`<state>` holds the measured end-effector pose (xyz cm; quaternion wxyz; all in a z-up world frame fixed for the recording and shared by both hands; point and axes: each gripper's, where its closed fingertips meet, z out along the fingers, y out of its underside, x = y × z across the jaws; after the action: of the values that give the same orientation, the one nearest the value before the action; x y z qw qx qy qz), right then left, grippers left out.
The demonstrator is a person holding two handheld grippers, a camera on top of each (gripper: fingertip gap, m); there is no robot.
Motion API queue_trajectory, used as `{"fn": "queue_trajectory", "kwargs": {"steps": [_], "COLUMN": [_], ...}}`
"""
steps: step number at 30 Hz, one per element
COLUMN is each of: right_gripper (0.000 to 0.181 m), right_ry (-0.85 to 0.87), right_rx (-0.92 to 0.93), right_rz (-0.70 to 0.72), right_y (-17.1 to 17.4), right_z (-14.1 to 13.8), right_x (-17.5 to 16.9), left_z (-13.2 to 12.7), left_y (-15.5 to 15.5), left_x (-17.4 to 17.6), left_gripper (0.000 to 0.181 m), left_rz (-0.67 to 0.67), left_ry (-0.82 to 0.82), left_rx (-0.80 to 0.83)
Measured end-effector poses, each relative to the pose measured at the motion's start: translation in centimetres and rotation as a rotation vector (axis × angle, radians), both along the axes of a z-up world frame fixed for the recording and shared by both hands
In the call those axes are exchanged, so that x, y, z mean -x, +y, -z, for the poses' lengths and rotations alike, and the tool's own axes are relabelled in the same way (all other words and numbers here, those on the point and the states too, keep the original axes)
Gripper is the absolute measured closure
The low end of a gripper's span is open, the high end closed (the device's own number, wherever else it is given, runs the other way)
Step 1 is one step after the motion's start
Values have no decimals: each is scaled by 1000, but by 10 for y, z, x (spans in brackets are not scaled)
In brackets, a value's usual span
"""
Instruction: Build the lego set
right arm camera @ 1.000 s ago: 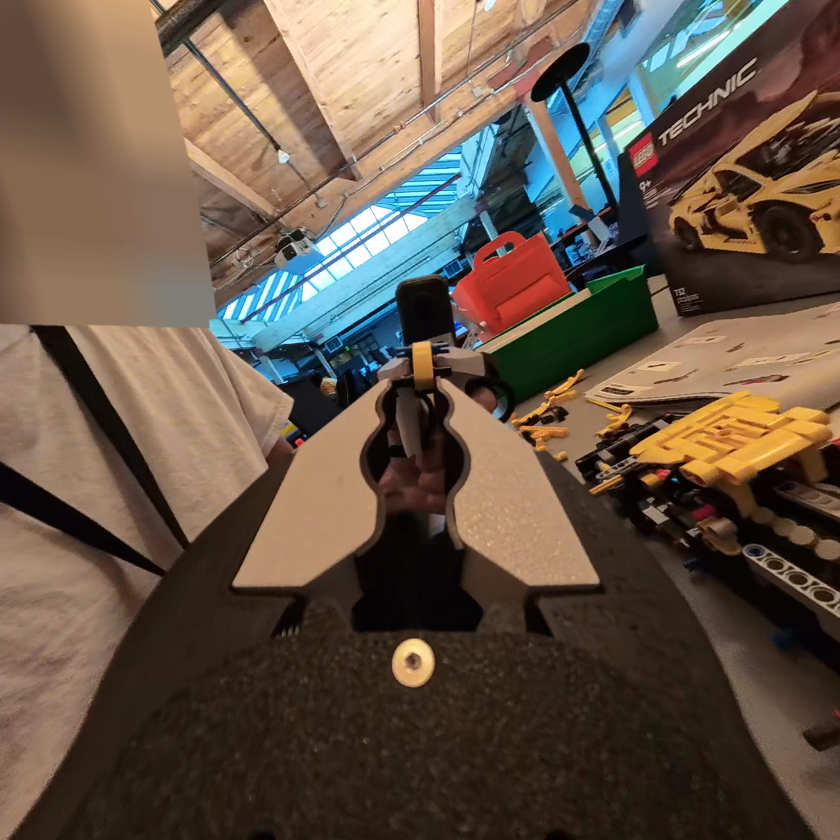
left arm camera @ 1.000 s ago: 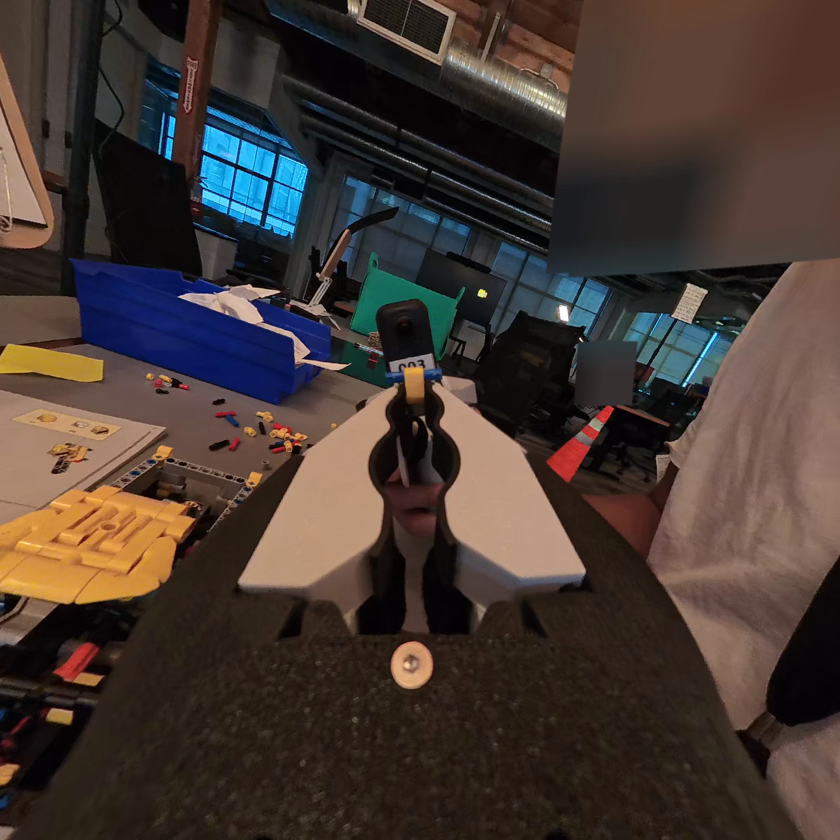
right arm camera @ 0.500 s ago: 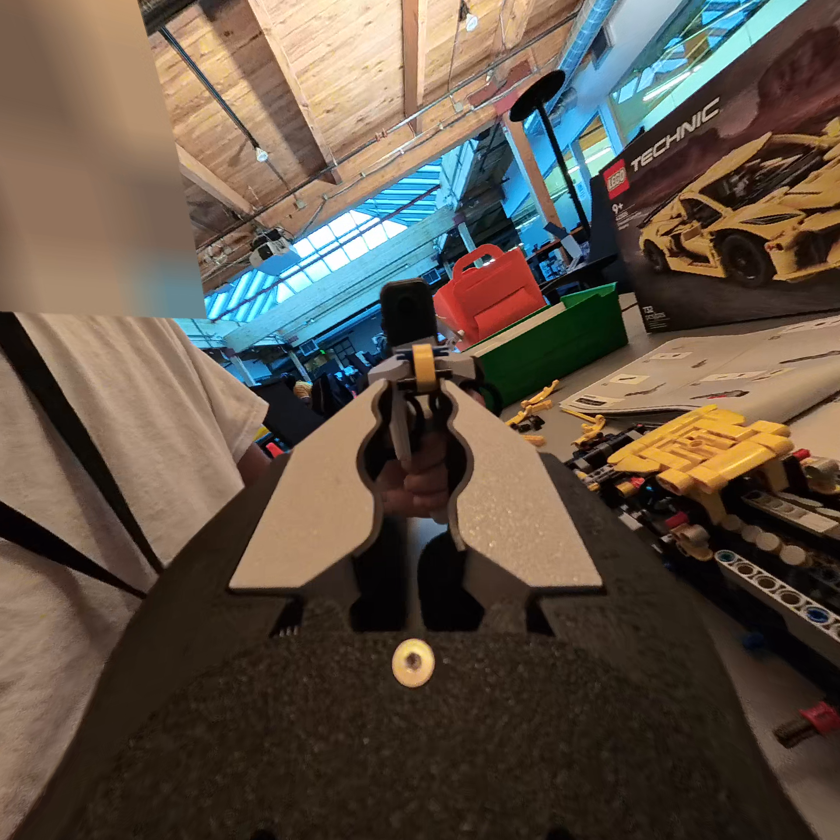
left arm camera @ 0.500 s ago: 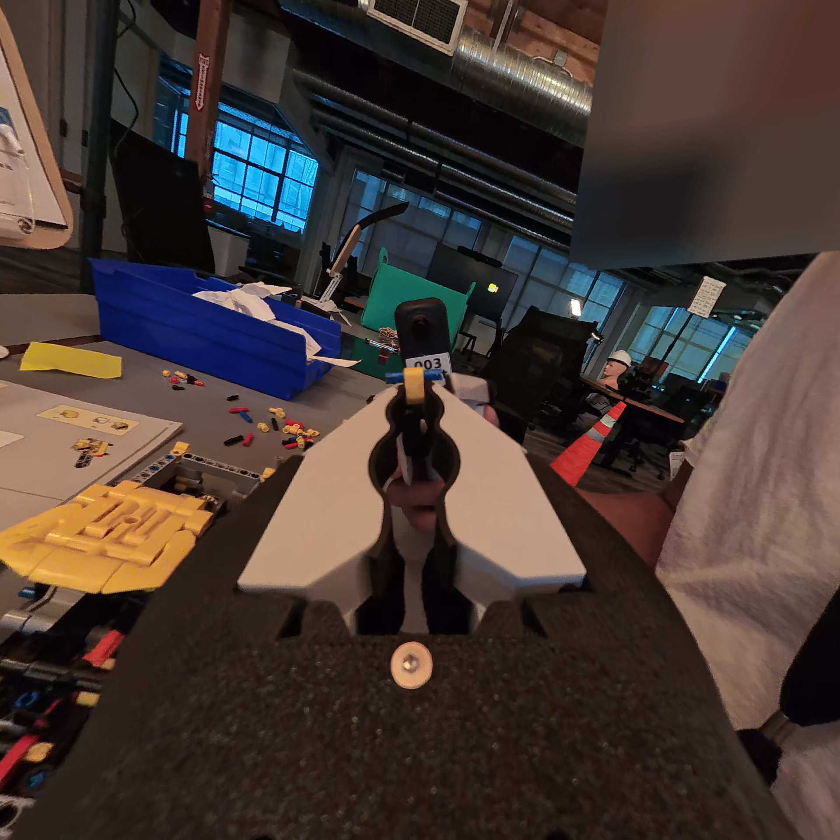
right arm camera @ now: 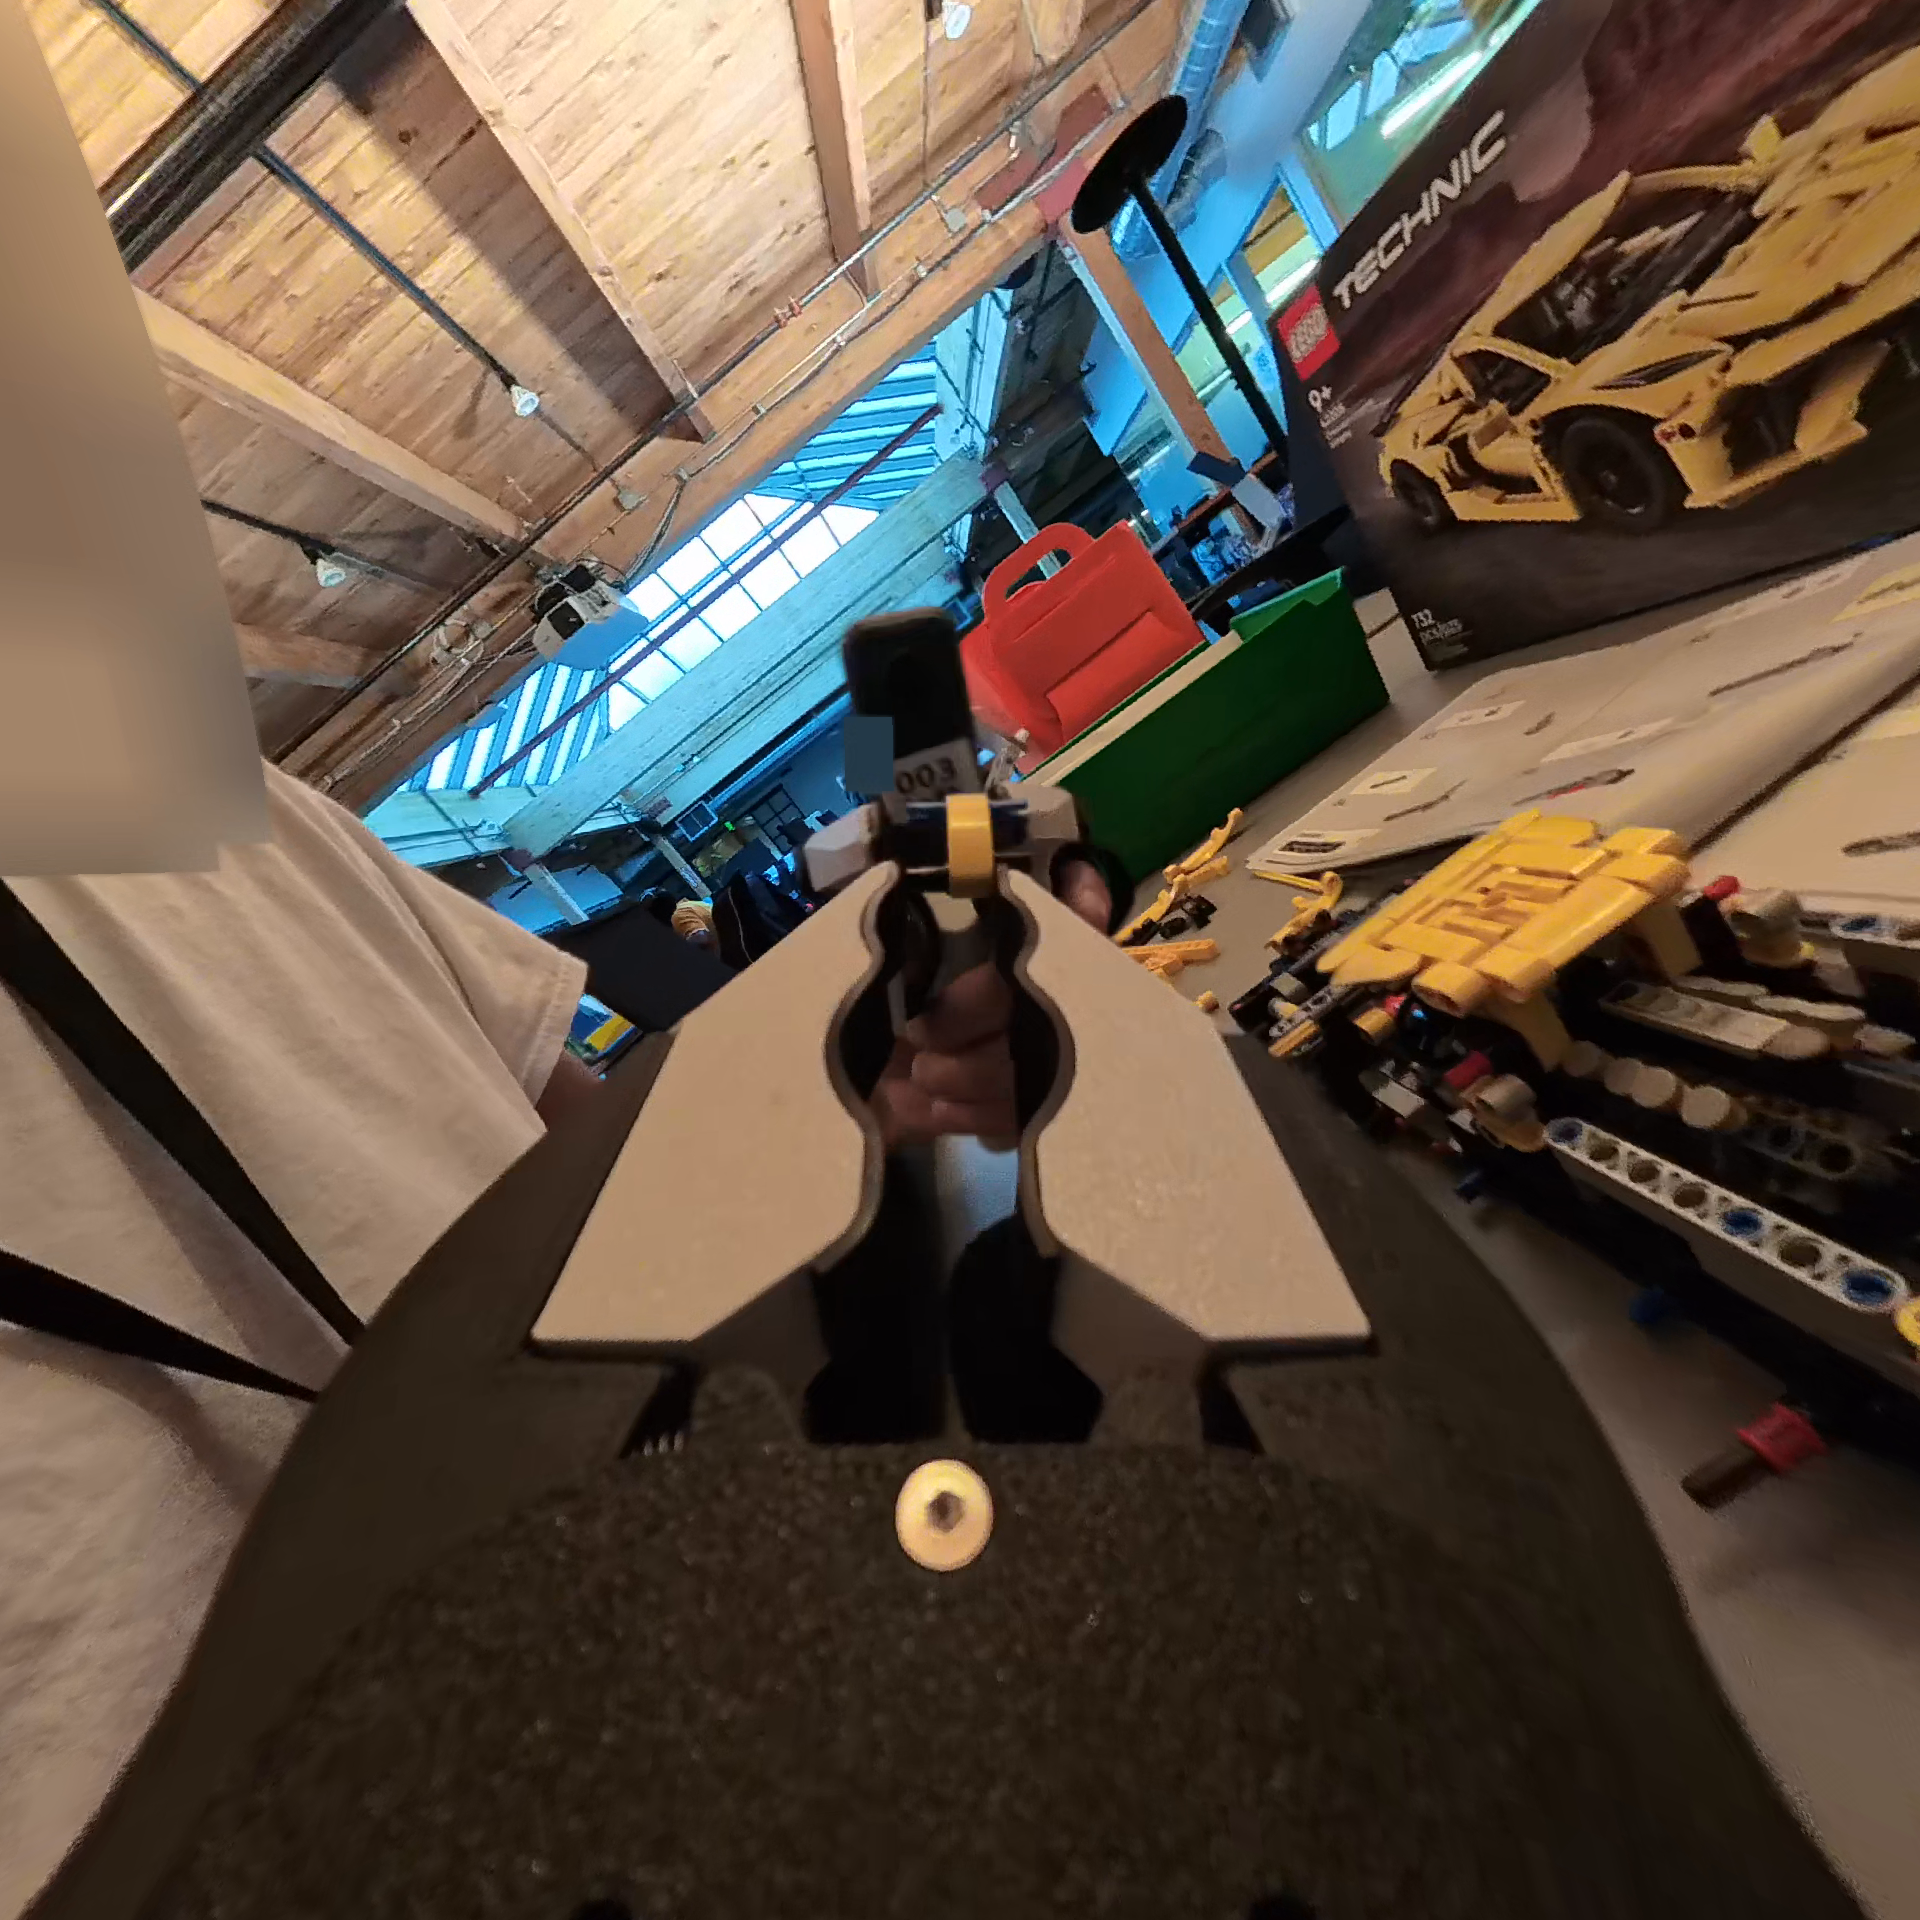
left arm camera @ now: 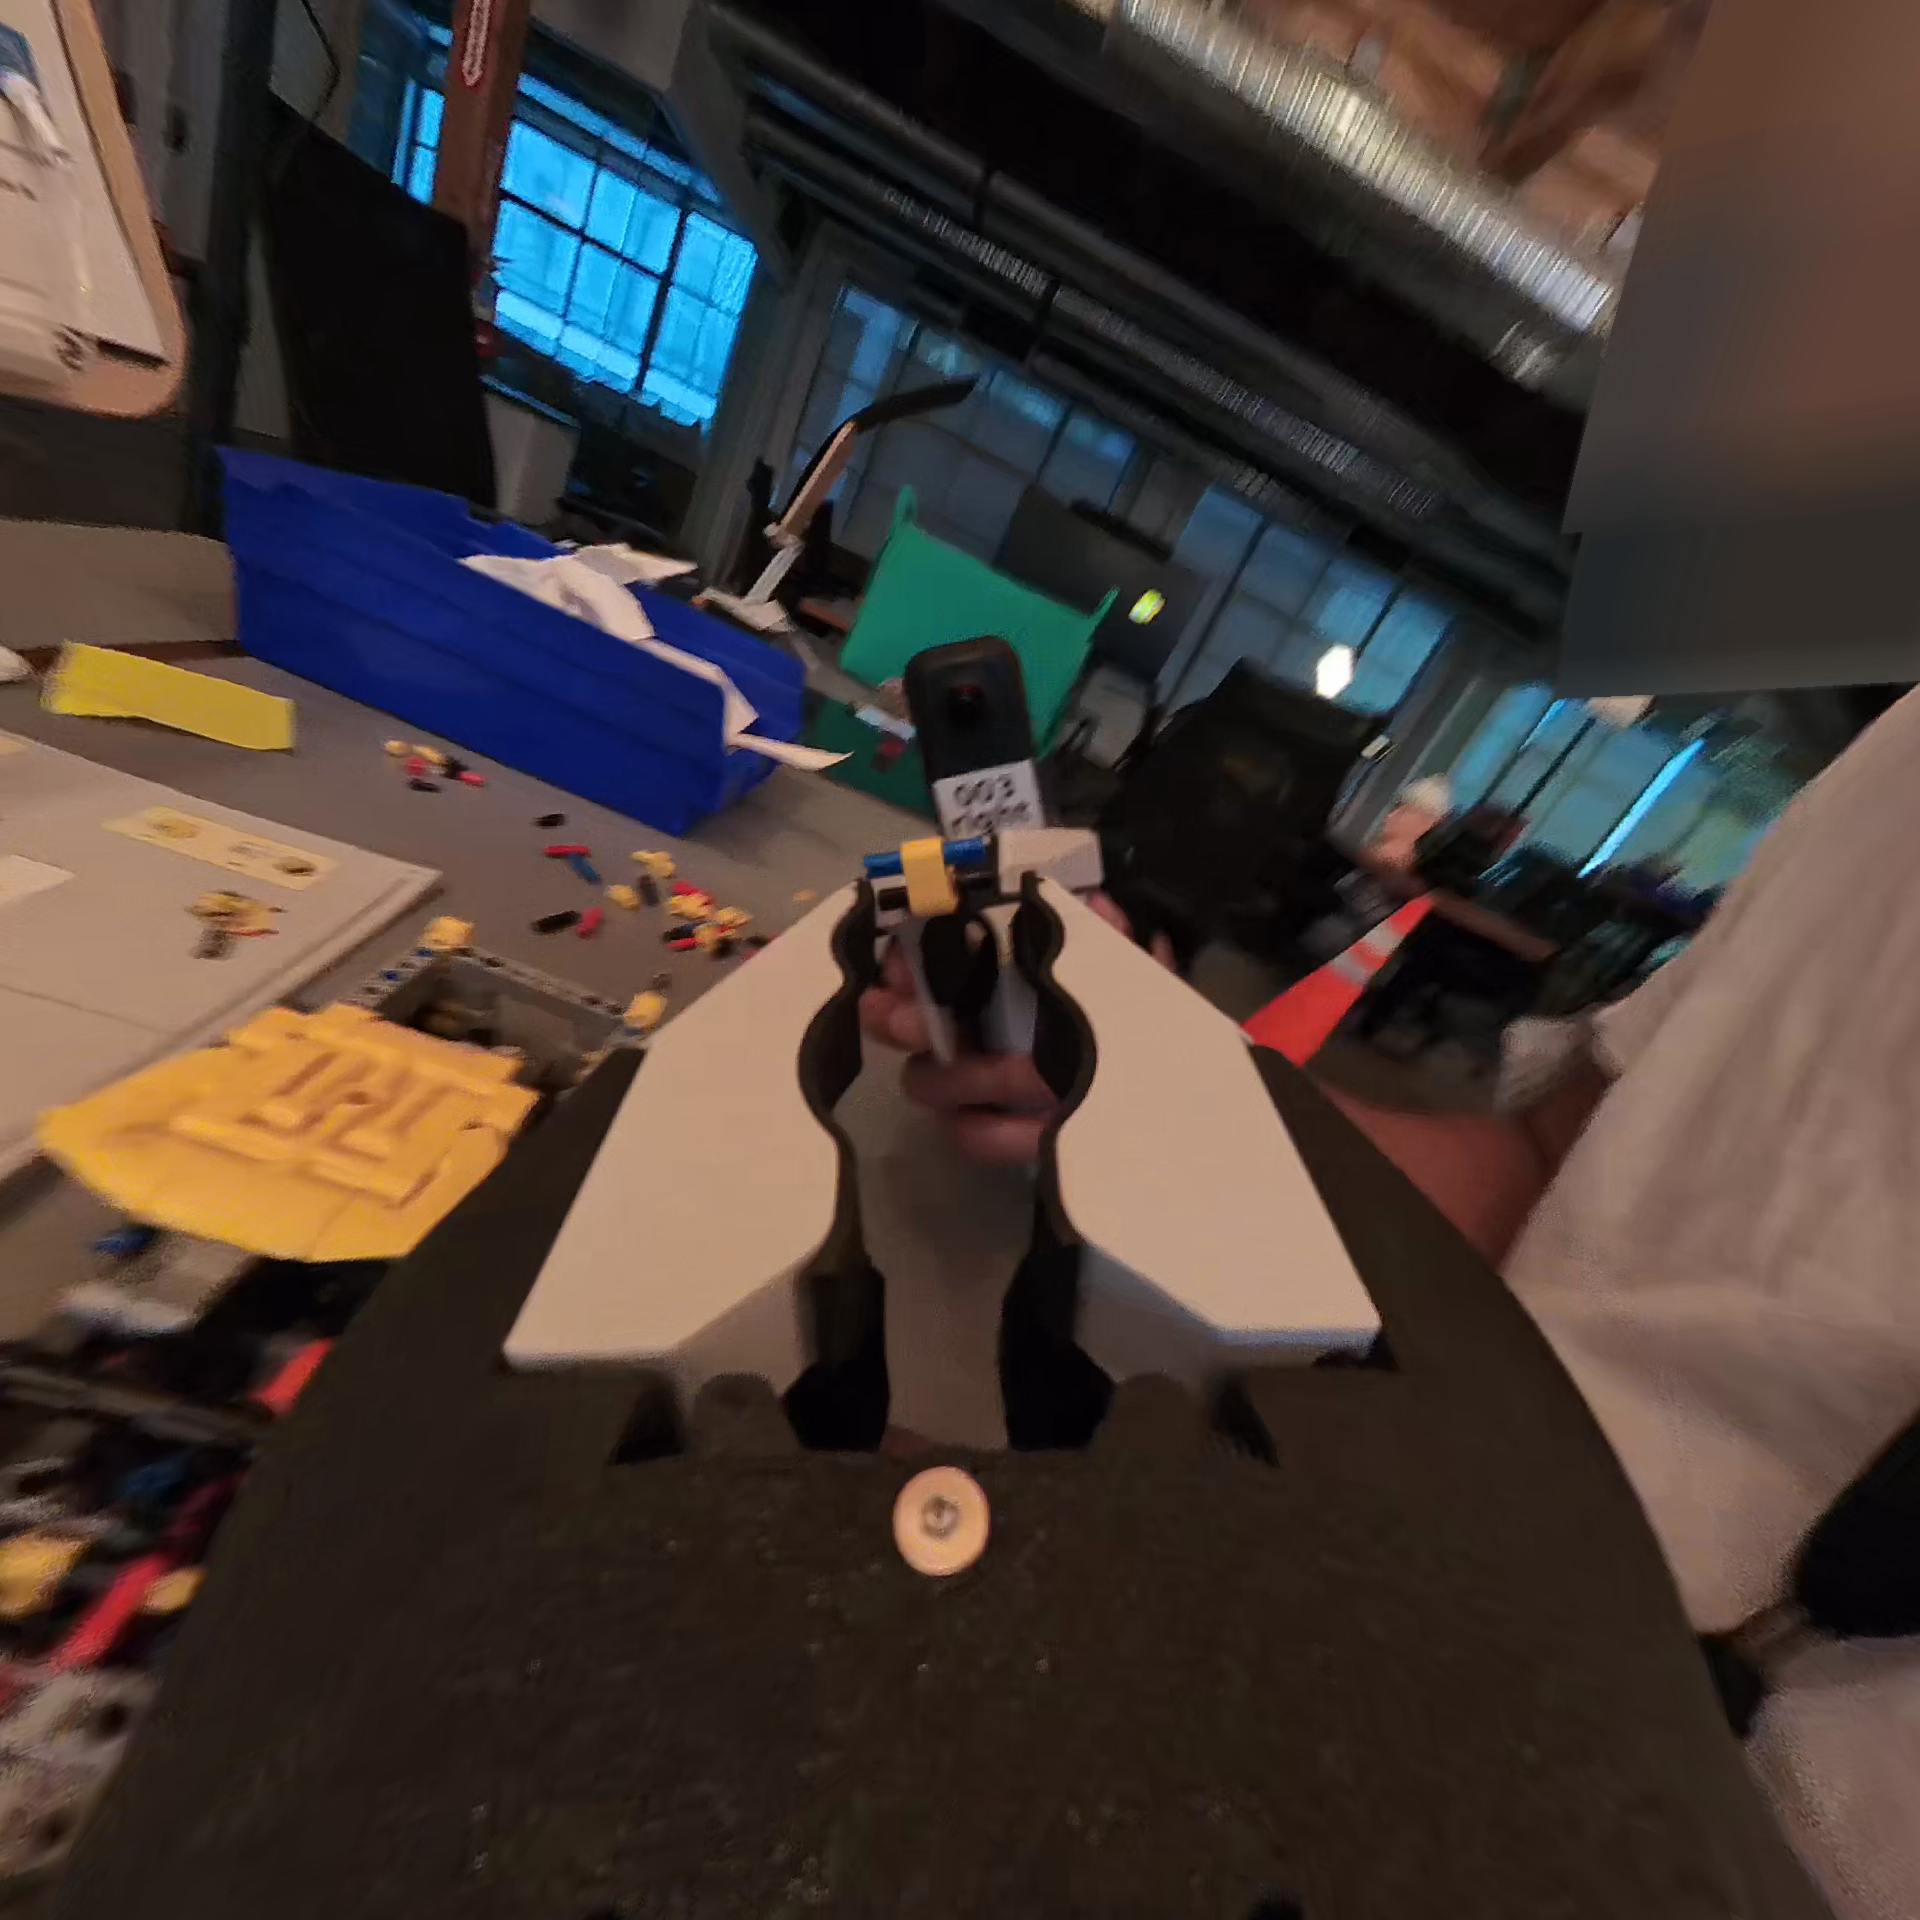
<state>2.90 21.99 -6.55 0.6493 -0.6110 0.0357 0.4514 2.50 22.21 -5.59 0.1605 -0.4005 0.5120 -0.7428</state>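
A small yellow Lego connector (left arm camera: pixel 928 876) on a short blue axle (left arm camera: pixel 883 860) hangs in the air between my two grippers, which point at each other. My right gripper (right arm camera: pixel 951 883) is shut on it, the axle lying across its tips; the connector (right arm camera: pixel 971 844) shows just above them. My left gripper (left arm camera: pixel 940 896) stands with its jaws a little apart around the connector, and its grey fingers (right arm camera: pixel 842 852) flank the axle. The partly built yellow and black car (right arm camera: pixel 1507 914) lies on the table to the right, and also shows in the left wrist view (left arm camera: pixel 301 1122).
Loose small parts (left arm camera: pixel 665 904) lie on the grey table (left arm camera: pixel 499 831) before a blue bin (left arm camera: pixel 499 655). An instruction booklet (right arm camera: pixel 1558 727), a green bin (right arm camera: pixel 1226 748) and the set's box (right arm camera: pixel 1621 343) stand behind the car. A person in a white shirt (right arm camera: pixel 260 1091) holds both grippers. Only a small space, under 4 cm, lies between the two pairs of fingers.
My left gripper's jaws have spread a little, so blue axle now shows on both sides of the yellow connector. Both grippers have shifted slightly; the left wrist view is blurred by motion.
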Motion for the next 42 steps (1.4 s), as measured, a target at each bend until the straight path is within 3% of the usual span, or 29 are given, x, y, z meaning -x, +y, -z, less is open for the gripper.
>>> {"fn": "queue_trajectory", "kwargs": {"steps": [2,5,7,8,10,17,19,21,23,27,32,35,38,42], "right_gripper": [167,167,167,166,166,166,166,166,166,144,150,153,150,140], "right_ry": [12,-19,-54,-78,-109,-119,-122,-120,-110,-123,-31,-26,-146,-611], "right_rx": [45,188,228,235,256,287,286,291,268,133,104,127,200,509], "right_rz": [0,-53,-26,-15,4,-60,-71,-64,-32,152,405,531,655,866], "right_y": [2,7,11,11,12,12,12,12,15,14,0,-10,-17,-33], "right_z": [8,34,42,43,47,54,53,55,51,28,22,23,29,59], "right_x": [-3,5,4,3,1,13,16,15,11,-18,-76,-100,-118,-171], "left_z": [8,30,51,58,68,66,66,69,66,58,46,38,34,28], "left_y": [7,13,13,13,13,15,11,11,14,38,70,80,97,118], "left_x": [-3,-5,-4,-2,0,-3,-1,-2,-5,-15,-18,-15,-12,-10], "left_gripper": [151,151,151,151,151,147,163,166,166,166,166,166,165,165], "left_rz": [-103,-271,-320,-324,-313,-363,-344,-339,-367,-507,-608,-577,-576,-601], "left_ry": [-27,-109,-165,-187,-176,-210,-223,-218,-203,-75,100,137,153,149], "left_rx": [-227,-711,-1036,-1126,-1187,-1250,-1258,-1289,-1281,-1146,-755,-493,-336,-225]}}
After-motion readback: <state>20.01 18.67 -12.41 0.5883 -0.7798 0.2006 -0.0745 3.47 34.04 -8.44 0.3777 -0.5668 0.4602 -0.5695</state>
